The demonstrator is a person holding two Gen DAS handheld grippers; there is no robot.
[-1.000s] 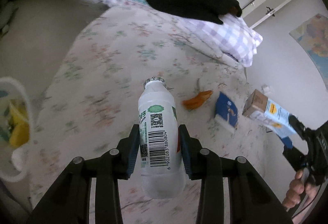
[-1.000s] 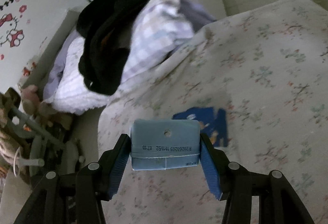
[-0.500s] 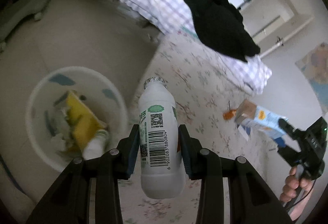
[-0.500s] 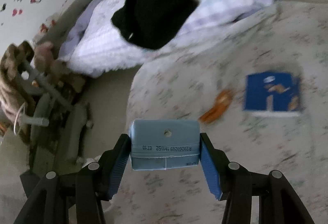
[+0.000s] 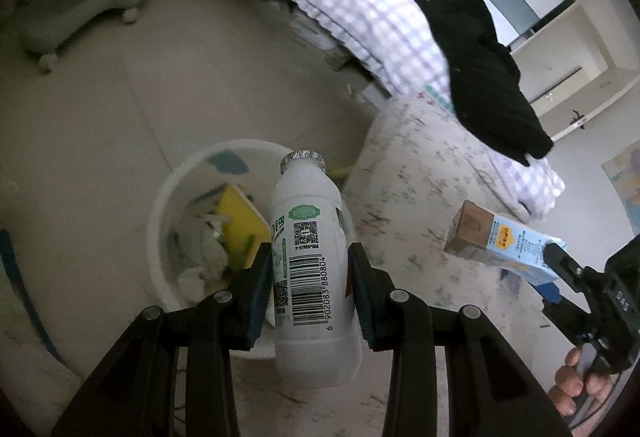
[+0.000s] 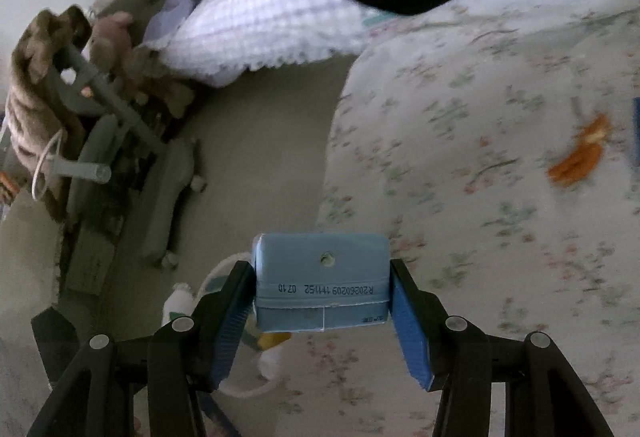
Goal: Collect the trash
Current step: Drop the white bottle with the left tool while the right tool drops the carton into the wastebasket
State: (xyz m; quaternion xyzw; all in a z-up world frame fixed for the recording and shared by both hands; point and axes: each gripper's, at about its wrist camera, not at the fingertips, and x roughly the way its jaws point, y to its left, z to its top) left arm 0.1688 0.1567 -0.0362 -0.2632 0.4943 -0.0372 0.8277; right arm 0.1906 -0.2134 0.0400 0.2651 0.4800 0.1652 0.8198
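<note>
- The left gripper is clamping a white plastic bottle by its middle, blue pads pressing both sides, foil-capped neck pointing away along the fingers.
- The bottle's long axis is running straight out from the jaws, and its cap end is hanging over the near rim of the white bin on the floor.
- The bin is lying just ahead and slightly left of this gripper, already holding a yellow packet and crumpled tissue.
- The right gripper is gripping a blue carton across its width, jaws about half spread, top end facing the camera.
- From the right wrist, the bin is peeking out below and left of the carton, mostly hidden behind the fingers.
- My read: the left hand is nearer the bin, so the bottle looks ready to drop first; the carton needs carrying further left.
- An orange wrapper is waiting on the flowered bedspread, well apart from both grippers.
</note>
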